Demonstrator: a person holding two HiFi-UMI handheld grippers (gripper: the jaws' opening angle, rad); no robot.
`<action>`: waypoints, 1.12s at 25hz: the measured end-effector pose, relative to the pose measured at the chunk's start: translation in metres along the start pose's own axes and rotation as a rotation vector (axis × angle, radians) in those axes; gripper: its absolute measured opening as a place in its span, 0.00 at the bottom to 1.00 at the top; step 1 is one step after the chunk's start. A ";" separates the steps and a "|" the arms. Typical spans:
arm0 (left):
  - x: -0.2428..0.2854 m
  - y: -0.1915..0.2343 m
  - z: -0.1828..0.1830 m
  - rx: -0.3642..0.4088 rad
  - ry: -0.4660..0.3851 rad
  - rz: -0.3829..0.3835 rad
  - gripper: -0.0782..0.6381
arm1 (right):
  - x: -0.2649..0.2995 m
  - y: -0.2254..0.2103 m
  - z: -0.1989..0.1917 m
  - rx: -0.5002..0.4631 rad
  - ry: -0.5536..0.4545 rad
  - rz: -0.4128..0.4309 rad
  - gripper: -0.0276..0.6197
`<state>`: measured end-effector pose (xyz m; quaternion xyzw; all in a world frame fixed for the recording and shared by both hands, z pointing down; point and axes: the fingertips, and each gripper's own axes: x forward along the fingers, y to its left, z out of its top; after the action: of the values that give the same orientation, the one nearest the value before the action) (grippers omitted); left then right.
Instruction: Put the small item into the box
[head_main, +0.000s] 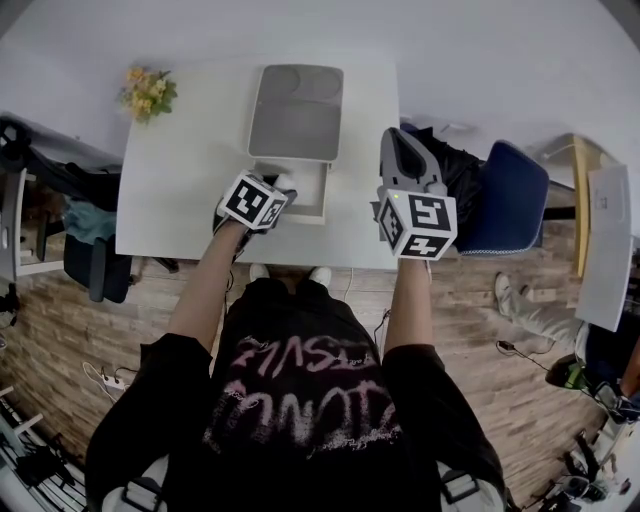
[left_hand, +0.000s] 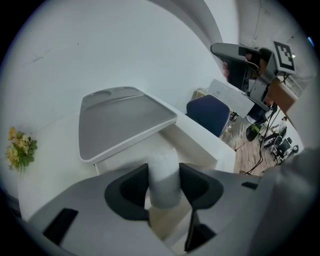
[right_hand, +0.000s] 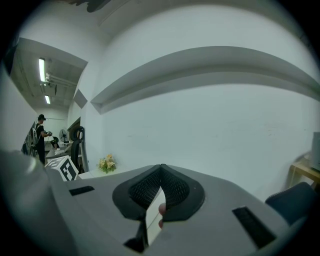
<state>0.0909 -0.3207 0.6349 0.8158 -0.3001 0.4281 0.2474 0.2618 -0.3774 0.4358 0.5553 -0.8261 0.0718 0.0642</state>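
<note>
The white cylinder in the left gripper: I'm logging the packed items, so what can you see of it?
The white cylinder is small, plain, smooth and matte, with no print visible. It is clamped on both sides by the left gripper, its free end pointing away and down, poised over the open white box. Nothing else touches it.

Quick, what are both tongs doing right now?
Left tongs: closed on the small white cylinder.
Right tongs: closed, holding nothing.
</note>
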 end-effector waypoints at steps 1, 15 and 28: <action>0.001 0.000 0.000 0.002 0.011 -0.001 0.37 | 0.000 0.000 -0.001 0.002 0.002 -0.001 0.06; 0.005 -0.004 -0.001 0.028 0.040 -0.006 0.43 | 0.000 -0.004 -0.003 0.011 0.008 -0.009 0.06; -0.032 0.013 0.011 -0.036 -0.135 0.088 0.31 | 0.000 0.008 0.006 0.010 -0.016 0.002 0.06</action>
<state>0.0735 -0.3288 0.6043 0.8242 -0.3591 0.3772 0.2225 0.2544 -0.3762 0.4294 0.5553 -0.8268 0.0714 0.0546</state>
